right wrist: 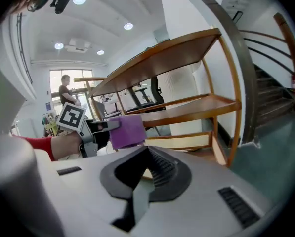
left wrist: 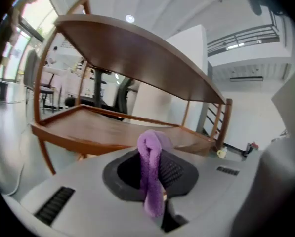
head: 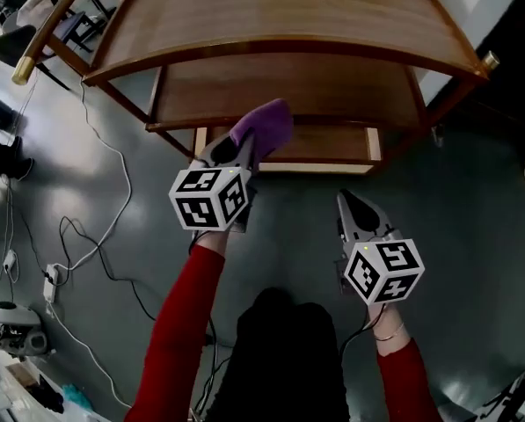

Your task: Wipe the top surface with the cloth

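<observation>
A wooden three-tier shelf (head: pixel 288 11) stands ahead, its curved top surface (left wrist: pixel 132 48) at the head view's upper part. My left gripper (head: pixel 244 148) is shut on a purple cloth (head: pixel 264 127), held in front of the shelf at middle-tier height; in the left gripper view the cloth (left wrist: pixel 151 174) hangs pinched between the jaws. My right gripper (head: pixel 352 207) is lower and to the right, over the floor, jaws closed together with nothing between them. The right gripper view shows the cloth (right wrist: pixel 126 130) and the left gripper (right wrist: pixel 95 132) to its left.
Grey floor (head: pixel 473 236) lies all around, with white cables (head: pixel 86 253) and a power strip at the left. Chairs (head: pixel 7 47) stand at the far left. A staircase (right wrist: pixel 280 73) rises right of the shelf. A person (right wrist: pixel 64 90) stands far back by a window.
</observation>
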### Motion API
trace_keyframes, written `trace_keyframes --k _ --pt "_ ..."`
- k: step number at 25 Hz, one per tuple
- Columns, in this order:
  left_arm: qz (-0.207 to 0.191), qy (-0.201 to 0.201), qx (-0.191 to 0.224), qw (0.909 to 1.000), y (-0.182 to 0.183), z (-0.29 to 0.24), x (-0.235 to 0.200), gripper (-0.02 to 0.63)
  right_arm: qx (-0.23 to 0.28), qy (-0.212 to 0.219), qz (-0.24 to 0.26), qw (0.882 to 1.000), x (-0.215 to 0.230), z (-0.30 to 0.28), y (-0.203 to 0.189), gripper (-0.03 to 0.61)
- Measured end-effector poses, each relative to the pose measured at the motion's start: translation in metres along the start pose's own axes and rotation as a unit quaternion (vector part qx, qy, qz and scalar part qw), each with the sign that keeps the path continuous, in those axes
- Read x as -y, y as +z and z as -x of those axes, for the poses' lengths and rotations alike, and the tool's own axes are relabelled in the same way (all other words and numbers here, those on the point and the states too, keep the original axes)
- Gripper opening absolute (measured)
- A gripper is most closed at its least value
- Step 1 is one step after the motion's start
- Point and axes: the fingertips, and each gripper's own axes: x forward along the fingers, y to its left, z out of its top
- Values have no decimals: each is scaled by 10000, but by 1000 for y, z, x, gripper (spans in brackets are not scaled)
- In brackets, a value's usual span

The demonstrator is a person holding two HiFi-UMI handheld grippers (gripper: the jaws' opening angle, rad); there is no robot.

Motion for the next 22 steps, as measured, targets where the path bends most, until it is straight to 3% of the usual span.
trace_keyframes --k 4,7,10,13,15,17,20,22 --pt "185 1077 316 9935 6 51 -120 52 14 363 139 9992 -20 -39 -13 11" --pt "201 1707 449 9841 8 82 -180 52 -7 517 201 9985 -27 -57 -22 11" --pt "246 2071 569 9763 6 103 -212 52 0 537 182 9984 -26 -65 -31 11" --pt "94 2196 690 9731 3 114 -207 52 48 519 85 9986 -18 -68 -39 11" --pt "-8 1947 835 9773 -5 116 -176 52 98 445 30 9990 -8 -67 -46 11" --pt "-31 1258 855 9884 -25 102 -125 52 154 305 -1 9994 7 -64 -57 11" --pt "121 -349 584 9976 -66 54 -24 52 234 -50 -20 9997 39 -45 -77 11" --pt "218 -1442 320 9888 -93 8 54 52 294 -426 -40 9987 72 -20 -86 11"
